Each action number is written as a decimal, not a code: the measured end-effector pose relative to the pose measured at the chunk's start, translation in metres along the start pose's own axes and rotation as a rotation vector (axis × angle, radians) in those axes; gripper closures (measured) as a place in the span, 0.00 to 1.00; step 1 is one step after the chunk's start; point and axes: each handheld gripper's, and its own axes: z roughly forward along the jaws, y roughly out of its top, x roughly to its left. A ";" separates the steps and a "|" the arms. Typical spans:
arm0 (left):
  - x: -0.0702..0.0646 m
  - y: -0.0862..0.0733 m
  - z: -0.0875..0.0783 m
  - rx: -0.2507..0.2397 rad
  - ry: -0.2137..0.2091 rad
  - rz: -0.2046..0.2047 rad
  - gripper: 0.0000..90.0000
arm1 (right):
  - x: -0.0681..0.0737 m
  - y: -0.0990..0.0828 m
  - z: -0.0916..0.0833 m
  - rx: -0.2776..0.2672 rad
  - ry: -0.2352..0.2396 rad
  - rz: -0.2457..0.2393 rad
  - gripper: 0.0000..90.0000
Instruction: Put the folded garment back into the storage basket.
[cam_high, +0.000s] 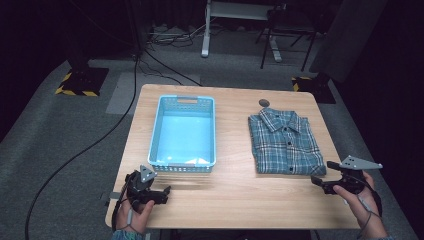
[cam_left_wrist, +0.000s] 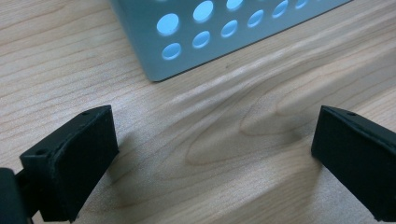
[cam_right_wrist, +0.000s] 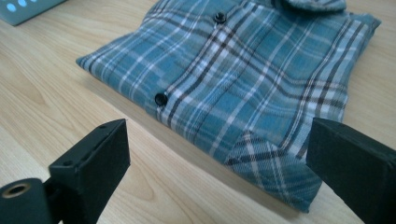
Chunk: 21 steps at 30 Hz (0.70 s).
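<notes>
While shirt (cam_high: 286, 142) is lying folded on bench (cam_high: 235, 200), basket (cam_high: 158, 131) sitting empty, we are hovering: left hand-held gripper (cam_high: 162, 192) spread, right hand-held gripper (cam_high: 320, 181) spread, nearing shirt corner. Nothing moved yet, we judge.

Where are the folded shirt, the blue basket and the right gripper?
folded shirt (cam_high: 286, 142): high view, on the chest.
blue basket (cam_high: 154, 132): high view, on its left wall.
right gripper (cam_high: 320, 182): high view, between its fingertips.

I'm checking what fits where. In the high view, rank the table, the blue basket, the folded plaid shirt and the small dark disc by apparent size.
1. table
2. blue basket
3. folded plaid shirt, close to the basket's footprint but a little smaller
4. small dark disc, by far the smallest
</notes>
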 end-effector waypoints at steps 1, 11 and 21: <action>0.000 0.000 0.000 0.000 0.000 0.000 0.00 | 0.000 0.000 0.000 0.000 0.000 0.000 0.07; 0.000 0.000 0.000 0.000 0.000 0.000 0.00 | 0.000 0.021 -0.004 -0.013 0.002 -0.012 0.07; 0.000 0.000 0.000 0.001 0.002 0.001 0.00 | -0.002 0.036 -0.003 -0.041 -0.006 -0.014 0.07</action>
